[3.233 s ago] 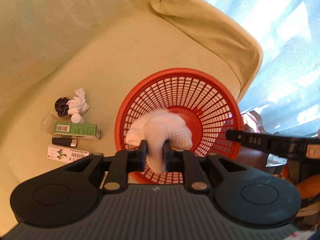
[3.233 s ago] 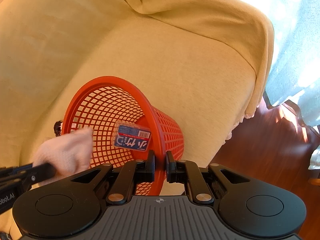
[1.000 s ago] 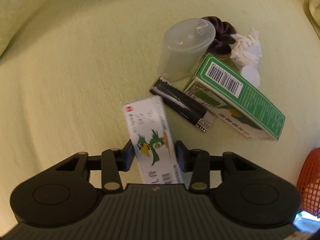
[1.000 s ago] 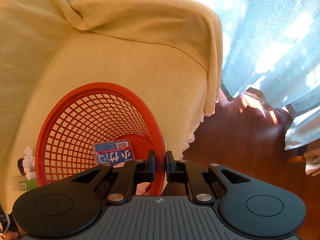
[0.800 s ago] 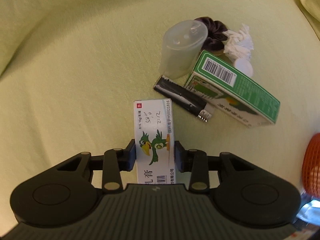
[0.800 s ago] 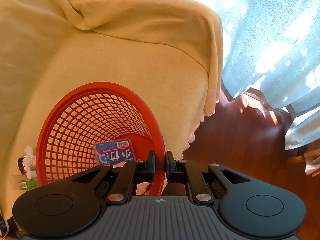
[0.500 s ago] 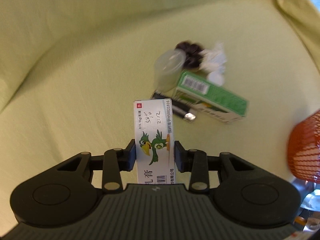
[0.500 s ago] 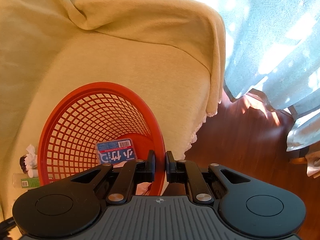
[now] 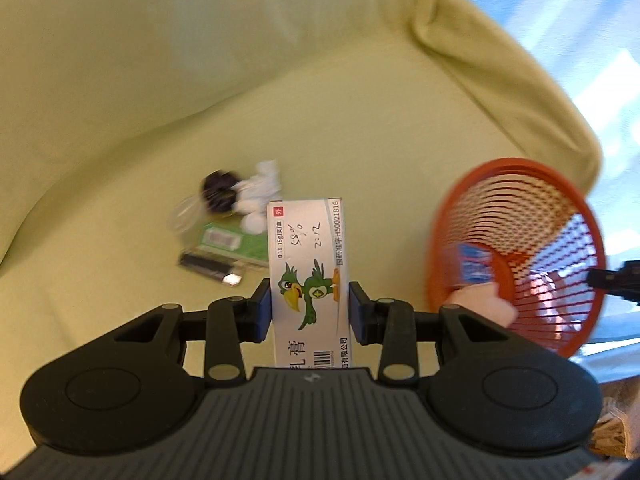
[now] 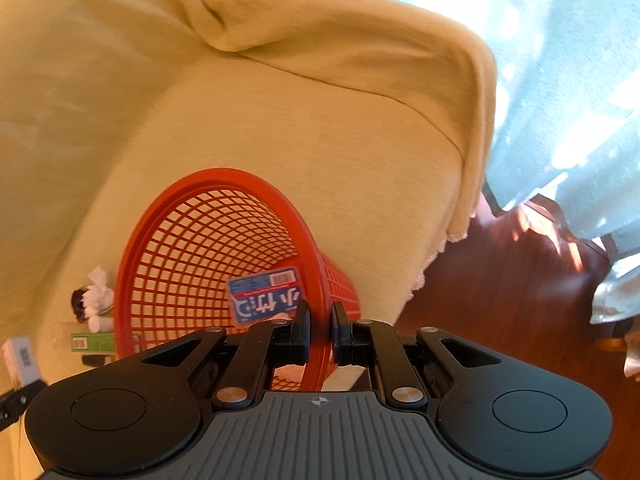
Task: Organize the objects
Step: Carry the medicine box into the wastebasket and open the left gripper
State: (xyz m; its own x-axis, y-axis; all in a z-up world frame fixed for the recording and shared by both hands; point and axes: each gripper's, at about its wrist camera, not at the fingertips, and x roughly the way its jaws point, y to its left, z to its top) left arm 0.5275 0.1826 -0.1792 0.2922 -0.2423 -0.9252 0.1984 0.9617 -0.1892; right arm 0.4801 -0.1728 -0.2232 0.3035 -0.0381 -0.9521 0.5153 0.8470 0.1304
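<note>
Cardboard, white, parrot-printed ointment box (image 9: 306, 276) was off the cushion and up in my left gripper (image 9: 310, 312), jaws clamped on its long sides; half a second before it hung nearer the pile, now it had swung toward the red plastic mesh basket (image 9: 516, 256). Pick done, drop pending. Right gripper (image 10: 319, 330) stayed pinched narrow on the basket rim, tilting the mouth my way. Box looked rigid, uncrushed, with a handwritten note and barcode facing up. Blue packet (image 10: 266, 294) was already inside. Green carton (image 9: 236, 242), black lighter (image 9: 210, 268) and dark scrunchie (image 9: 218, 194) were left on the yellow sofa cover (image 9: 120, 120).
</note>
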